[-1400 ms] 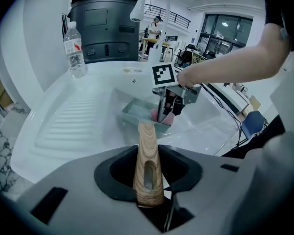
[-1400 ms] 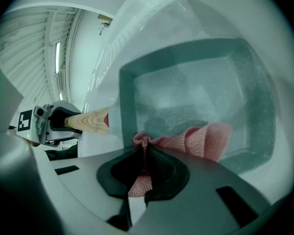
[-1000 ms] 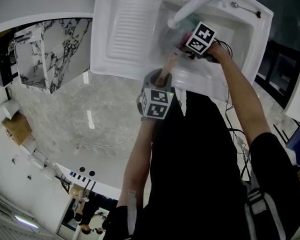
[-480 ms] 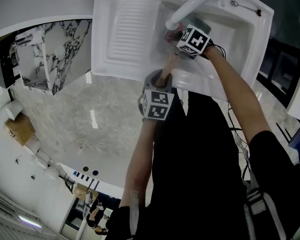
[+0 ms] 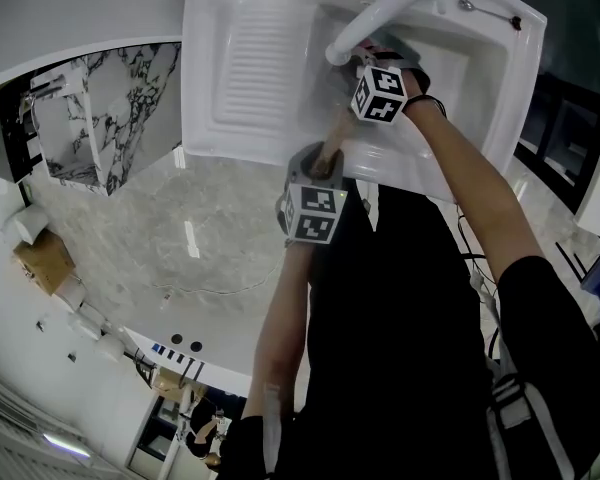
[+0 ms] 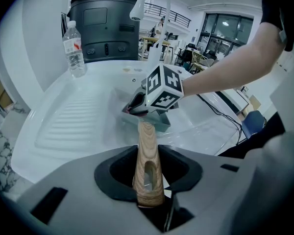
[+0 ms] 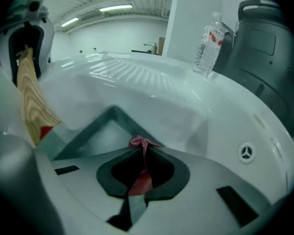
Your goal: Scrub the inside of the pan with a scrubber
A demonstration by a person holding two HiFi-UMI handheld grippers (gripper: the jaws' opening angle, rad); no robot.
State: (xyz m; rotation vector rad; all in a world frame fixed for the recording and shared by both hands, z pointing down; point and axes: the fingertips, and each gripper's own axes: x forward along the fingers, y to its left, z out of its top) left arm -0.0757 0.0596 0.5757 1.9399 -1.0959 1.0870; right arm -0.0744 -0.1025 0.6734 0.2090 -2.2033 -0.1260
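left gripper (image 6: 148, 182): clamped on the wooden handle (image 6: 147, 153); jaws partly apart, the handle filling the gap.
wooden handle: runs straight ahead out of those jaws to the pan (image 6: 160, 122).
right gripper (image 7: 142, 170): just ahead of the left one, over the pan; jaws closed on the red scrubber (image 7: 143, 144), with a tuft poking past the tips.
pan: square, grey-green, down in the basin, directly under and ahead of the right jaws.
sink (image 5: 272, 56): white, glossy, wet-looking; ribbed drainboard ahead-left of the left gripper.
faucet (image 5: 395, 4): white spout, arching above the right gripper.
counter (image 5: 185, 230): grey marble, left of the left gripper, level with it.
bottle (image 6: 74, 50): clear, red label, upright on the back ledge, far ahead-left.
room: dark drum-shaped unit (image 6: 106, 24) behind the bottle; glazed wall (image 6: 221, 37) far ahead-right; strip lights (image 7: 114, 8) on the ceiling.
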